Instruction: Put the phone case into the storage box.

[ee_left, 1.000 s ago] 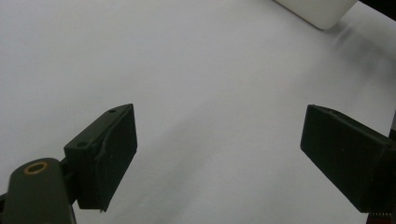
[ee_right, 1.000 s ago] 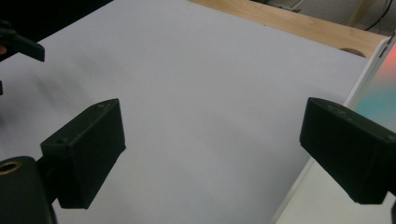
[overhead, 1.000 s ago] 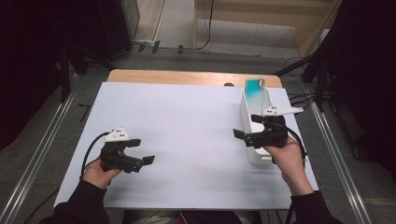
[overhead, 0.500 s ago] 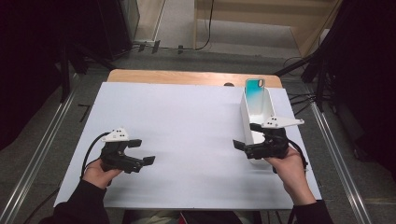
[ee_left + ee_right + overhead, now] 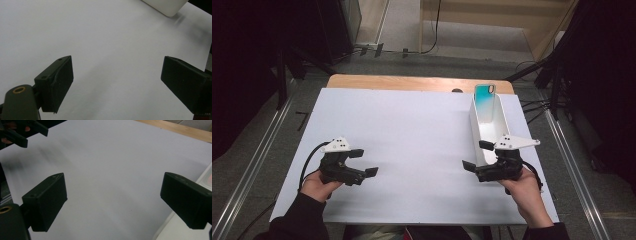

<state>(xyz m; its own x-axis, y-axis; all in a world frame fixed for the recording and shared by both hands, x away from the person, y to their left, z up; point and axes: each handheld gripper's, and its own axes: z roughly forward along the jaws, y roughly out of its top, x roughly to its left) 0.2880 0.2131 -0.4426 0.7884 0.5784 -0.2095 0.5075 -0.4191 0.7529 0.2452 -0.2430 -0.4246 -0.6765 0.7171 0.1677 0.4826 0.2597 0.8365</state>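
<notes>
Tray [image 5: 486,125]: long, narrow white bin with tall thin walls, at the right side of the counter, running away from me; its near end sits just beside my right gripper. In the left gripper view its rounded near corner [image 5: 167,5] shows, smooth and matte.
Phone [image 5: 485,93]: stands on end against the tray's far wall, teal fading to white, glossy, with a small camera cut-out at a top corner.
Right gripper [image 5: 477,155]: jaws wide with nothing between them, pointing left across the counter, low by the tray's near end.
Left gripper [image 5: 364,161]: jaws wide and empty, resting low at the near left, well apart from the tray.
Counter [image 5: 412,130]: flat white sheet, smooth, over a wooden top that shows at the far edge.
Handling, tray: I judge it light, stiff plastic that may slide on the sheet and tip if pushed high on a wall; the best hold is a pinch over one long wall near the middle.
Handling, phone: probably slick and rigid, easy to scratch or topple; I would grip it across its two long edges, above the tray rim, squarely and without squeezing hard.
Jaw pads [image 5: 47,202]: black, blocky, flat-faced.
</notes>
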